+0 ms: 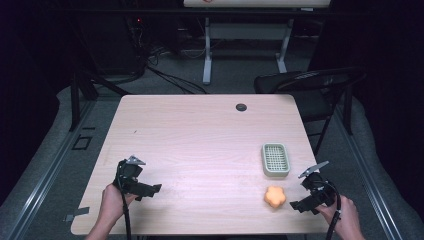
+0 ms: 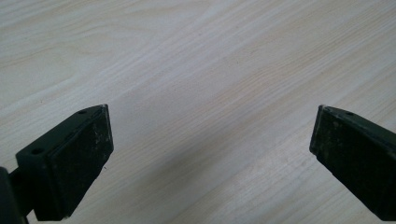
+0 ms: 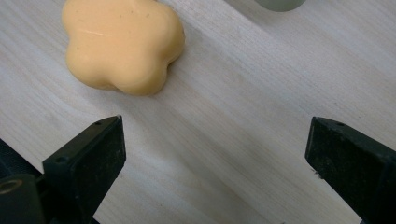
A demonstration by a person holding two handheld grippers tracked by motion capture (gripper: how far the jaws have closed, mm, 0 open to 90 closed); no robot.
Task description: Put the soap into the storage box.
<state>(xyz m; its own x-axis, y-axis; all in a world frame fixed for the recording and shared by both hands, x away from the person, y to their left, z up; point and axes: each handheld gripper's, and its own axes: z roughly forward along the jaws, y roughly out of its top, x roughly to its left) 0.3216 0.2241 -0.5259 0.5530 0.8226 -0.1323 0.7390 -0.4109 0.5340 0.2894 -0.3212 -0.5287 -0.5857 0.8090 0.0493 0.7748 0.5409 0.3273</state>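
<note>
The flower-shaped orange soap (image 3: 122, 45) lies at upper left in the right gripper view, ahead of the right gripper (image 3: 215, 163), whose fingers are spread and empty. Closing off-centre could squirt the soap across the worktop (image 1: 200, 135).

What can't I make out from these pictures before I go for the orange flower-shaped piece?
- Green slotted dish: the top edge of the right gripper view cuts off all but one corner; in the high view it is too small to tell what lies under the slats.
- Orange flower-shaped piece: its underside is hidden against the table.
- Left hand-held gripper: its own view shows bare wood, nothing to place it by.
</note>
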